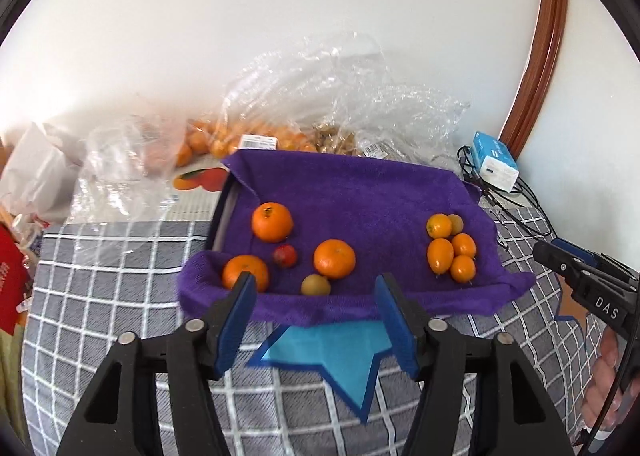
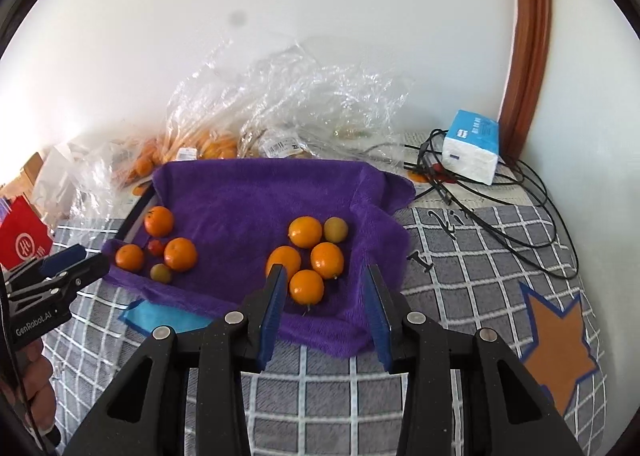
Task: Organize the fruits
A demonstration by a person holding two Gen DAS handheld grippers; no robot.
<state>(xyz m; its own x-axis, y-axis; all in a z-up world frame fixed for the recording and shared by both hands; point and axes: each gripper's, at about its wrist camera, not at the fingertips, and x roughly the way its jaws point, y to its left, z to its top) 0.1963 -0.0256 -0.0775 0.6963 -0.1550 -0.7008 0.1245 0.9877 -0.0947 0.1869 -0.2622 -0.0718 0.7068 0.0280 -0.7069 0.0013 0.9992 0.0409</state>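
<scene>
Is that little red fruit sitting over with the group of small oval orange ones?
No, the red fruit lies among the round oranges on the left of the purple towel, apart from the oval ones on the right.

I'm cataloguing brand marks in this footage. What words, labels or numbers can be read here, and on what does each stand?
"DAS": on the body of the right gripper, seen from the left wrist view.
"GenRobot.AI": on the body of the left gripper, seen from the right wrist view.
Barcode labels on the plastic bags: too small to read.
Tissue pack: print blurred.
Red bag: a white round logo, unreadable.
</scene>
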